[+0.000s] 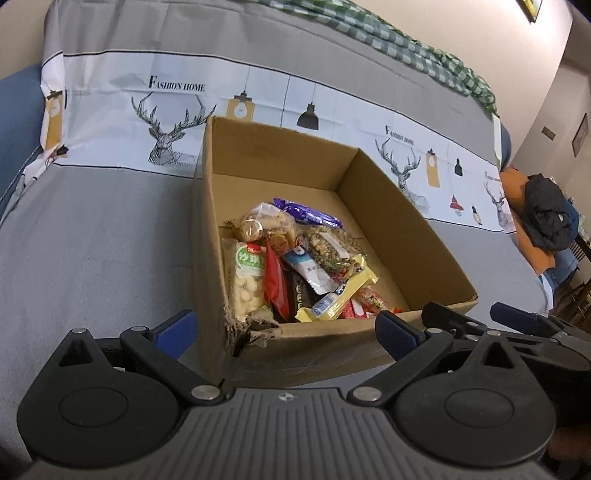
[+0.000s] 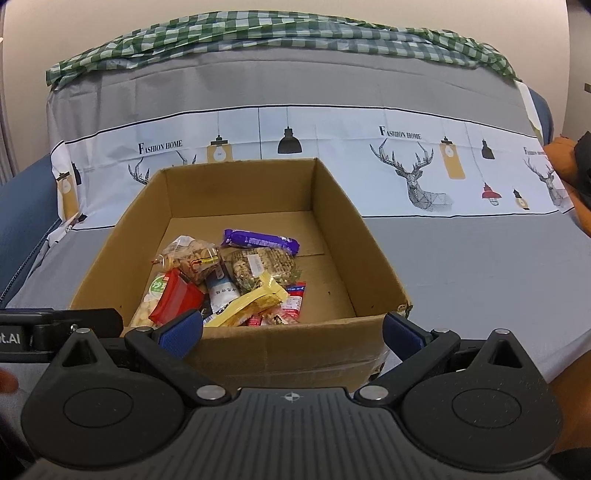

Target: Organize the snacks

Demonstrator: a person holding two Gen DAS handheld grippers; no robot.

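An open cardboard box (image 1: 399, 221) (image 2: 373, 266) sits on a grey sofa cover. Several snack packs lie heaped in its near left part: a purple bar (image 1: 306, 213) (image 2: 260, 240), a clear bag of nuts (image 1: 264, 221) (image 2: 190, 254), a green-labelled bag of white candies (image 1: 248, 280), a red pack (image 2: 173, 299), a yellow pack (image 1: 340, 295) (image 2: 251, 304). My left gripper (image 1: 286, 330) stands open just before the box's near wall, nothing between its fingers. My right gripper (image 2: 291, 332) is open too, at the same near wall, and shows in the left wrist view (image 1: 480, 325).
The sofa cover (image 2: 480, 258) has a white printed band with deer and lamps. A green checked cloth (image 2: 258, 29) drapes over the backrest. A dark jacket on an orange cushion (image 1: 546, 218) lies to the far right. The box's near left corner (image 1: 251, 328) is torn.
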